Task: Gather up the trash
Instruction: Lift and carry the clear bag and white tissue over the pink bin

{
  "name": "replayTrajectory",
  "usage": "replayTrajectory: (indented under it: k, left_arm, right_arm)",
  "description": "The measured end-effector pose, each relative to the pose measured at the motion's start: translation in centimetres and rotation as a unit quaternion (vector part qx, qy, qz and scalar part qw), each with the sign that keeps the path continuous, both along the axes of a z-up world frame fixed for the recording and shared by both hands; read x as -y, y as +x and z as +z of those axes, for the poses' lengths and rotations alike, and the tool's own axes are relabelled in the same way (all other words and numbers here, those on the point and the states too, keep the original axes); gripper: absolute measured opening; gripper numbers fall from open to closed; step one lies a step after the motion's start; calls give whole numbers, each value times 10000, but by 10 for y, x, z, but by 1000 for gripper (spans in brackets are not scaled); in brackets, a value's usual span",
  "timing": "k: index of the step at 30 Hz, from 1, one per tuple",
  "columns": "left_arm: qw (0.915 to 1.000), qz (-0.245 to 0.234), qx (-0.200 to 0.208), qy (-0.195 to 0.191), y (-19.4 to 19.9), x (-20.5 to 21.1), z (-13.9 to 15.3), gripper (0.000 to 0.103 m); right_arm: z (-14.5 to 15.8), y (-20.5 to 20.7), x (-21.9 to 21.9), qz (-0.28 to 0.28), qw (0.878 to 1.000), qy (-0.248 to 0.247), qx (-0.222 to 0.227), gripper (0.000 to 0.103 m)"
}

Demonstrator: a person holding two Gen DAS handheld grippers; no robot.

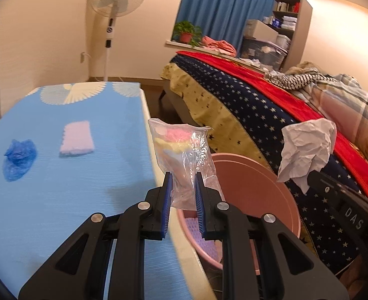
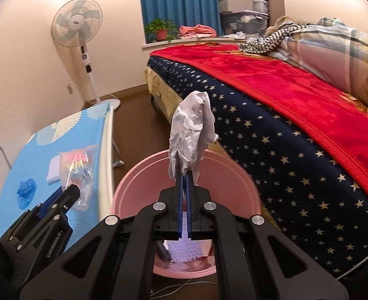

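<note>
- Two pieces of trash are in your tools, one in each.
- On the counter (image 1: pixel 58 200) at the left, a crumpled blue plastic piece (image 1: pixel 18 156) and a pale lilac pad (image 1: pixel 76 138) lie near each other but not touching, well away from both tools.
- Your left tool (image 1: pixel 183 178) is clamped on the lower part of a clear plastic bag (image 1: pixel 184 150) with pink and yellow contents; the bag stands up from the fingers over the counter's right edge, beside the bin.
- The pink bin (image 2: pixel 143 172) stands on the floor between counter and bed; a lilac bumpy sheet (image 2: pixel 184 251) lies inside it.
- Your right tool (image 2: pixel 184 175) is pressed together on a crumpled white paper (image 2: pixel 191 130), held above the bin's opening.
- To the right runs the bed (image 2: pixel 271 135), with a star-print blanket under a red one.
- A standing fan (image 1: pixel 115 0) and a blue curtain (image 1: pixel 221 5) are behind.
</note>
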State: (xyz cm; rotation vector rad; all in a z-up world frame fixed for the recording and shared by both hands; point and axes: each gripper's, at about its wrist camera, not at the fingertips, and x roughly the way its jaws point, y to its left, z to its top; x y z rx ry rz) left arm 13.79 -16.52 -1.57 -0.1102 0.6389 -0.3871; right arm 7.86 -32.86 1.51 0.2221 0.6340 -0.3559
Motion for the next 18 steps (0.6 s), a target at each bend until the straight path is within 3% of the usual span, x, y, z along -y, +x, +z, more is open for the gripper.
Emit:
replayTrajectory:
  k: [18]
  left_arm:
    - [9983,-495,-302,-24,18,39,-20,18]
  right_arm:
    - [-9,0,23,-294,9994,-71,-138,2]
